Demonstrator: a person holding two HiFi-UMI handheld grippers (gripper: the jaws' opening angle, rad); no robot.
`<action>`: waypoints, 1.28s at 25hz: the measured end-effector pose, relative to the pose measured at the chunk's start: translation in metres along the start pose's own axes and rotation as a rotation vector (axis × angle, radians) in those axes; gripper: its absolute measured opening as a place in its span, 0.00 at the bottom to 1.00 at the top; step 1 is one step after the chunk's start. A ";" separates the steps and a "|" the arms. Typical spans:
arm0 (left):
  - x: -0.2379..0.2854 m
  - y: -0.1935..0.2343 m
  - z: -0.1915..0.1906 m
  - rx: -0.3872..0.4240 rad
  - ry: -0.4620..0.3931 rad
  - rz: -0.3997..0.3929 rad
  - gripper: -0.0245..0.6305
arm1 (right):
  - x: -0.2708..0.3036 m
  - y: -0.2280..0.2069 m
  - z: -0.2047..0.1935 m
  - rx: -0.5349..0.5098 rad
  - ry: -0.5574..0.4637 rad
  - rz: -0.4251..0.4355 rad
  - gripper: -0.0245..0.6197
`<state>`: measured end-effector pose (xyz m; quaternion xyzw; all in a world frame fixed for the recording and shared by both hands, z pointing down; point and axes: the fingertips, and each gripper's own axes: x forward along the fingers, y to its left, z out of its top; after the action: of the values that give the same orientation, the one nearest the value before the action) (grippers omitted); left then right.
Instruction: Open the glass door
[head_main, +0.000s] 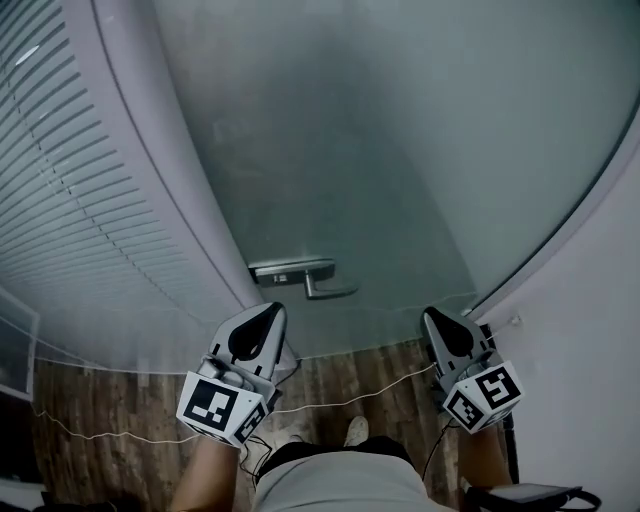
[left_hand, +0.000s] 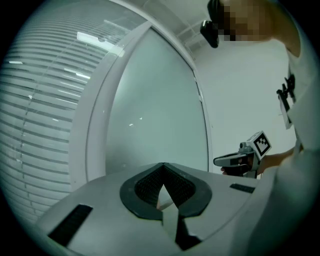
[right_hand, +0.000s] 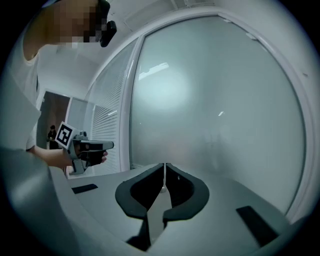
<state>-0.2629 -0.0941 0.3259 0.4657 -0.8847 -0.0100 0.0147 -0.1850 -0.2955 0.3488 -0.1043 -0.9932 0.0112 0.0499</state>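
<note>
Facing the person, the frosted glass door carries its lever handle near its left edge, long axis level, free end pointing toward the right edge. Both hands aim level at the glass: the left gripper just below the handle, the right gripper near the door's right edge. Both pairs of jaws are pressed together on nothing.

A: From where is the glass door seen?

B: From the head it is seen from above, steeply down, close by.

A: And the other views?

B: One is taken along the left tool, one along the right tool, both level and near. The door is shared by all three.
</note>
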 end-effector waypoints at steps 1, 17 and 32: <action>-0.003 0.003 0.000 0.002 0.002 0.018 0.04 | 0.009 0.003 -0.003 0.003 0.010 0.030 0.04; -0.049 0.027 -0.017 -0.042 0.019 0.160 0.04 | 0.061 0.058 -0.022 -0.028 0.066 0.233 0.04; -0.052 0.026 -0.046 -0.083 0.036 0.162 0.04 | 0.119 0.031 -0.101 -0.226 0.312 0.248 0.23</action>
<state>-0.2535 -0.0363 0.3714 0.3916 -0.9180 -0.0373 0.0507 -0.2845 -0.2392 0.4595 -0.2311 -0.9479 -0.1103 0.1893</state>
